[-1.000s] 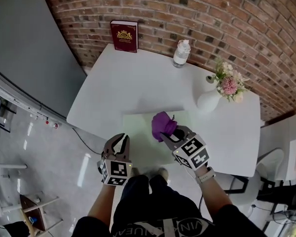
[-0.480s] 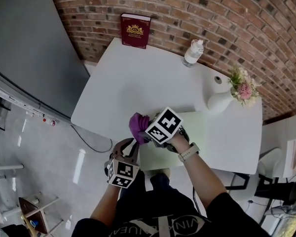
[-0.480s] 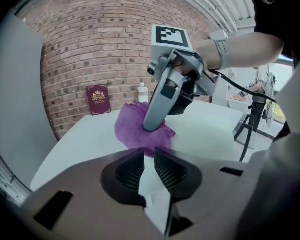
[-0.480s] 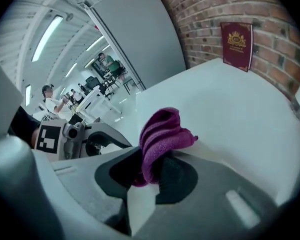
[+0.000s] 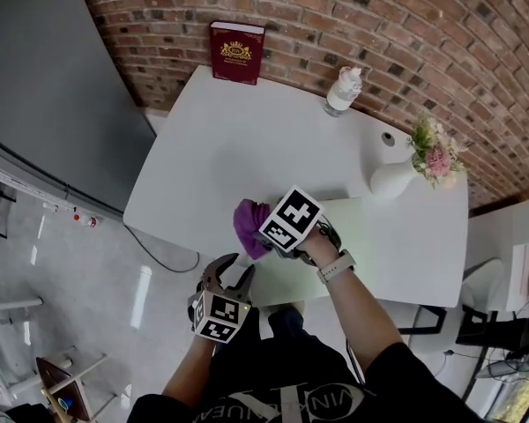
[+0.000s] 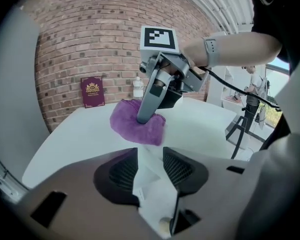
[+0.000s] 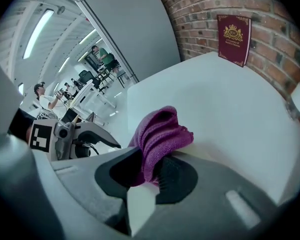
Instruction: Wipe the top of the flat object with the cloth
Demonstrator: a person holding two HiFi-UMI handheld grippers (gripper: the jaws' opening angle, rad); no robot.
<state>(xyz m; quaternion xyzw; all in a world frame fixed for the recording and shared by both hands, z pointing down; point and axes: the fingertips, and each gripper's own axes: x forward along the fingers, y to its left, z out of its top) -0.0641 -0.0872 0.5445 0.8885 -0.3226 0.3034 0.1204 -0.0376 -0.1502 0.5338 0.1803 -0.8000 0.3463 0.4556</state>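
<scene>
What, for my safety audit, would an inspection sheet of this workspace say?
Surface: white table, no spills seen.
Job's things: pale green mat on the table's near side; purple cloth on its left end.
Clutter: red book, water bottle, vase of flowers near the wall.
Grippers: right tool shut on the cloth; left tool jaws have just been opening, mat's corner between them, unpressed.
Cables: black cable on the floor.
Surroundings: brick wall, grey panel, people far off.

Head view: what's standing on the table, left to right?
red book → water bottle → white vase of flowers
</scene>
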